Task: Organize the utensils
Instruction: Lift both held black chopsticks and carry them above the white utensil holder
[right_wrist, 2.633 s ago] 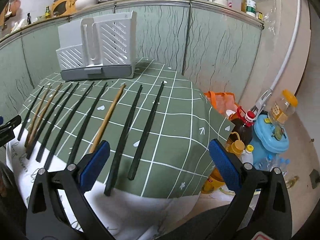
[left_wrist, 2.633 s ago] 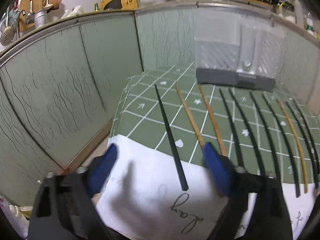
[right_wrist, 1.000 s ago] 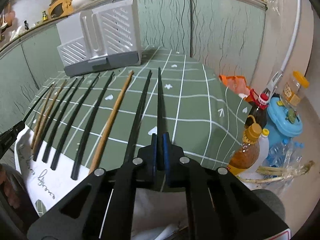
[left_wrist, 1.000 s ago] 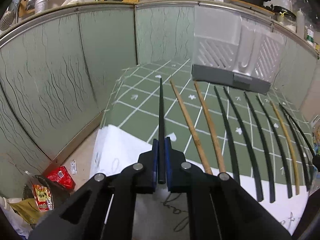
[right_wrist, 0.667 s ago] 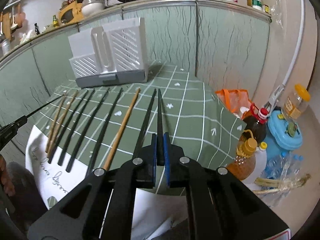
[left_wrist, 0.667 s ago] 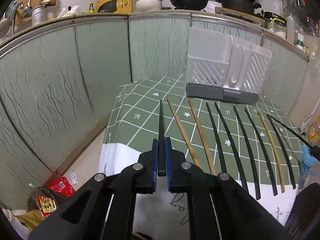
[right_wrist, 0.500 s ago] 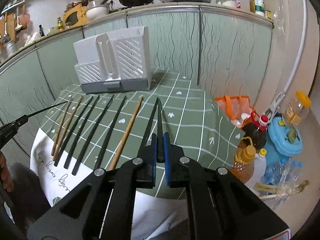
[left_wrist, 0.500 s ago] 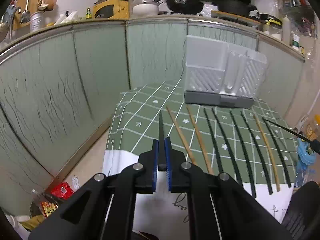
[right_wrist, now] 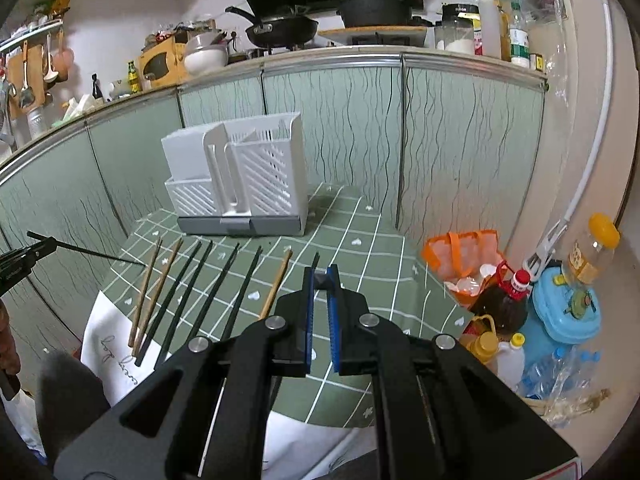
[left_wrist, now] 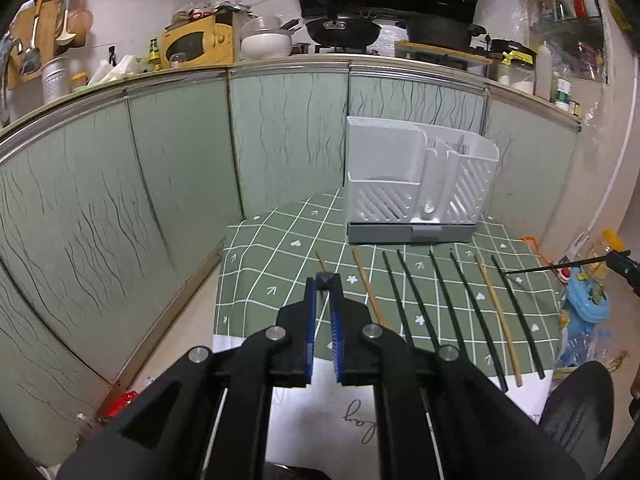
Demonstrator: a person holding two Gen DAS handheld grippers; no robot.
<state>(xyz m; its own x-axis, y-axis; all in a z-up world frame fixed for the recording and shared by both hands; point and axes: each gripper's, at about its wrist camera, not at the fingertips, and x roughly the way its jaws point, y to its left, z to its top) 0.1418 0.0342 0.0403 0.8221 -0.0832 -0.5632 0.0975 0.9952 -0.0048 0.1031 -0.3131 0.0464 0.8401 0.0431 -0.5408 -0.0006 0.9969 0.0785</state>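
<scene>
Upper frame: black frying pan (right_wrist: 280, 26) on stove, yellow microwave (left_wrist: 198, 42) left of it, white pot (left_wrist: 266, 42) between. Lower right: orange bag (right_wrist: 464, 256), dark sauce bottle (right_wrist: 506, 300), blue container (right_wrist: 566, 312) on floor.

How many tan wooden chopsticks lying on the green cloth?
3. Leftmost chopstick, its neighbour, and a third second from the row's right end. None looks hidden.

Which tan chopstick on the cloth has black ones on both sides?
The tan chopstick second from the row's right end; the other two tan ones lie side by side at the left end.
</scene>
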